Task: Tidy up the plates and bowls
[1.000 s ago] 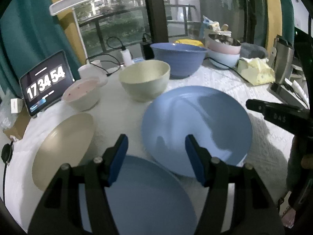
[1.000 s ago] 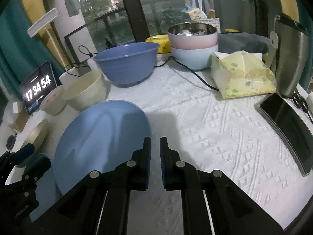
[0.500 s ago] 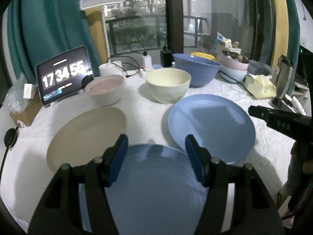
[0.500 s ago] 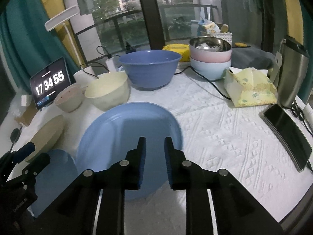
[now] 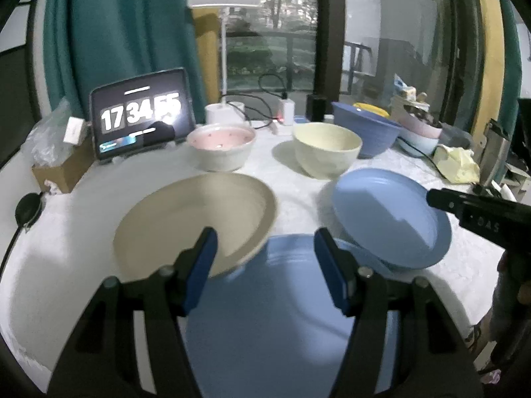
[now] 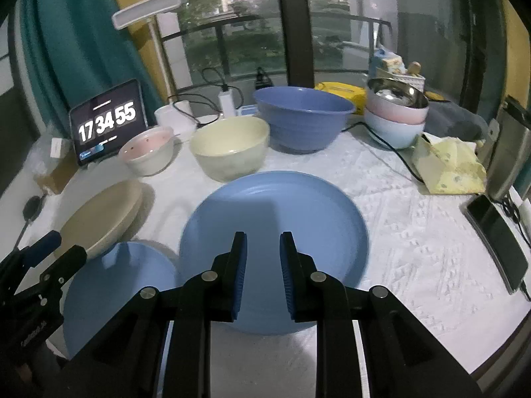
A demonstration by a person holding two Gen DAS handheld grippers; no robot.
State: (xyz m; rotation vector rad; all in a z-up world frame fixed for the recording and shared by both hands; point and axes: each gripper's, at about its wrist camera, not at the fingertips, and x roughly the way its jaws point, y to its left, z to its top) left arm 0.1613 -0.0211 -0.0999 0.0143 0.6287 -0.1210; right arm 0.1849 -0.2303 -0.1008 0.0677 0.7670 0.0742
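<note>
Plates lie loose on the table (image 5: pixel 83 232). In the left wrist view, the near blue plate (image 5: pixel 282 315) sits under the left gripper (image 5: pixel 265 258), whose jaws are spread wide and empty, likely lining up on a rim. The beige plate (image 5: pixel 195 219) lies just beyond to the left, the large blue plate (image 5: pixel 391 219) to the right; both seem to overlap the near plate's rim. A second ago this camera faced the large blue plate; it has swung left.

In the right wrist view, the right gripper (image 6: pixel 262 268) hovers over the large blue plate (image 6: pixel 275 229), jaws parted and empty, where earlier they were nearly together. Cream bowl (image 6: pixel 230 151), pink bowl (image 6: pixel 147 154) and blue bowl (image 6: pixel 303 121) wait behind.
</note>
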